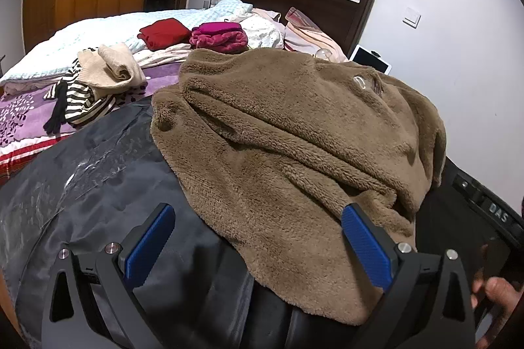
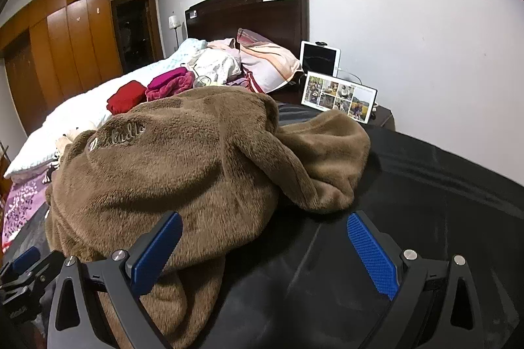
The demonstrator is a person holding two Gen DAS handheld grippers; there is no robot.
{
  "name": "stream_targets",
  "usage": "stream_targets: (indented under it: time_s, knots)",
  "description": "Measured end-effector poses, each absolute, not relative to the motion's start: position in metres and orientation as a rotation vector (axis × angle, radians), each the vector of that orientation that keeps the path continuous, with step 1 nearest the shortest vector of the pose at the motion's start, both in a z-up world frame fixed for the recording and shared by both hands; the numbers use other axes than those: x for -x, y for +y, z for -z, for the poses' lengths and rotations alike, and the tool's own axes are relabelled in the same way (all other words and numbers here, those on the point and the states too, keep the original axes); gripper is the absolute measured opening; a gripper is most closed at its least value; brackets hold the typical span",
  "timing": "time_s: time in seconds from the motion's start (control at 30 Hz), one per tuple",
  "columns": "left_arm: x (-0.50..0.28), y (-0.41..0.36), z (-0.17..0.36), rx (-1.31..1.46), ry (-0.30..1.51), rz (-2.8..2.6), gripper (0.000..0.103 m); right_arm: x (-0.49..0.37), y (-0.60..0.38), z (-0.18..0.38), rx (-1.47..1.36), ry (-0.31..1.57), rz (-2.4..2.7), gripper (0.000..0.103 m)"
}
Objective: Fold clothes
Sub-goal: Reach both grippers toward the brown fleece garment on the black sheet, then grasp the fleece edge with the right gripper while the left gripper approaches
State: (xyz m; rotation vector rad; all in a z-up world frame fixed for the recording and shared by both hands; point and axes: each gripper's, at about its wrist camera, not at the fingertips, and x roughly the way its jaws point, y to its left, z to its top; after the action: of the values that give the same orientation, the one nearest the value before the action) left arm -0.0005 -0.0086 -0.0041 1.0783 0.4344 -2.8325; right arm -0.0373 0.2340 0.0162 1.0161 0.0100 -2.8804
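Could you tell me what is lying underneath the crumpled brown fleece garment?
The brown fleece garment rests on a dark grey sheet that shows around its edges in both views. Whether anything else lies beneath it cannot be seen, because the fleece covers that area.

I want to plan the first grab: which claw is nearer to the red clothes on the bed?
Left, I judge. The left claw is over the brown fleece edge, on the side toward the red clothes. The right claw is on the fleece's other side.
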Motion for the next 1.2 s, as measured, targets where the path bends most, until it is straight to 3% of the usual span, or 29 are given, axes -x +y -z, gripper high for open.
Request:
stream_targets:
  time_s: [0.17,0.4,0.73,0.8,0.87,0.97,1.07,1.2]
  knots:
    - [0.002,-0.012,0.003,-1.063,0.440,2.855,0.102,0.056,0.237,-0.022,-0.975,0.029,2.901,0.102]
    - [0.003,-0.010,0.004,-1.110,0.384,2.828,0.102,0.098,0.252,-0.028,-0.968,-0.090,2.832,0.102]
    - [0.004,-0.002,0.005,-1.072,0.377,2.844,0.102,0.137,0.235,0.012,-1.155,-0.081,2.602,0.099]
    - [0.005,0.000,0.005,-1.078,0.377,2.840,0.102,0.135,0.233,0.016,-1.156,-0.086,2.584,0.093]
    - [0.006,0.001,0.005,-1.082,0.387,2.840,0.102,0.132,0.232,0.017,-1.138,-0.096,2.578,0.064]
    - [0.007,0.001,0.006,-1.088,0.382,2.836,0.102,0.124,0.228,0.010,-1.097,-0.061,2.600,0.032]
    - [0.006,0.001,0.006,-1.084,0.374,2.831,0.102,0.110,0.223,0.003,-1.048,0.004,2.640,0.023]
    - [0.006,0.000,0.005,-1.078,0.364,2.825,0.102,0.085,0.226,-0.004,-1.012,0.008,2.647,0.020]
